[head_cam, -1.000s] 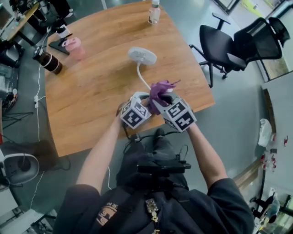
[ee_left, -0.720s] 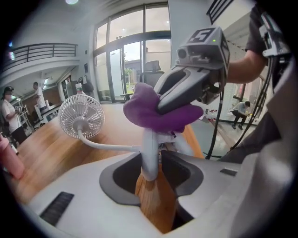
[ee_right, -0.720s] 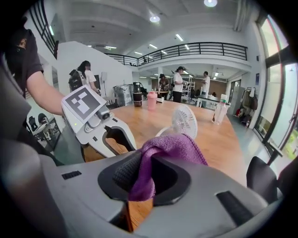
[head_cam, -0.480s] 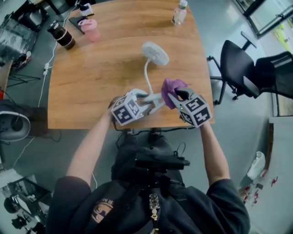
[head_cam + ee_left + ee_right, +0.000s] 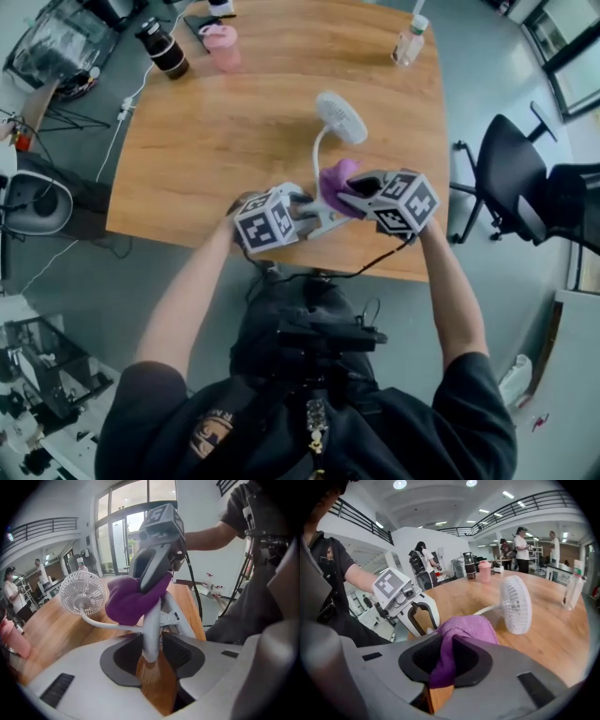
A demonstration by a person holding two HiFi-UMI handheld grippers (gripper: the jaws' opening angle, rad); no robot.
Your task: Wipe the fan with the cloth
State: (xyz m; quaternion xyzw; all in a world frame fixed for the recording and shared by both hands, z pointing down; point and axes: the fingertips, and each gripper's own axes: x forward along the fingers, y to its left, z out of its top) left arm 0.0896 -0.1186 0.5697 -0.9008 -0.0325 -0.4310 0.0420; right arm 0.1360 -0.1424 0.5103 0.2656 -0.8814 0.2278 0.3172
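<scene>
Beyond the fan point(image 5: 339, 116) stand cup point(image 5: 222, 45), flask point(image 5: 162, 49), bottle point(image 5: 410, 39).

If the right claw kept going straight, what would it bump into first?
Probably the fan's white stem, held by the left claw; the purple cloth in the right claw looks pressed against it, though depth is unclear.

Dark short-sleeved shirt point(image 5: 455, 422), grey left hand-held gripper point(image 5: 321, 219), matching right hand-held gripper point(image 5: 351, 193)
</scene>
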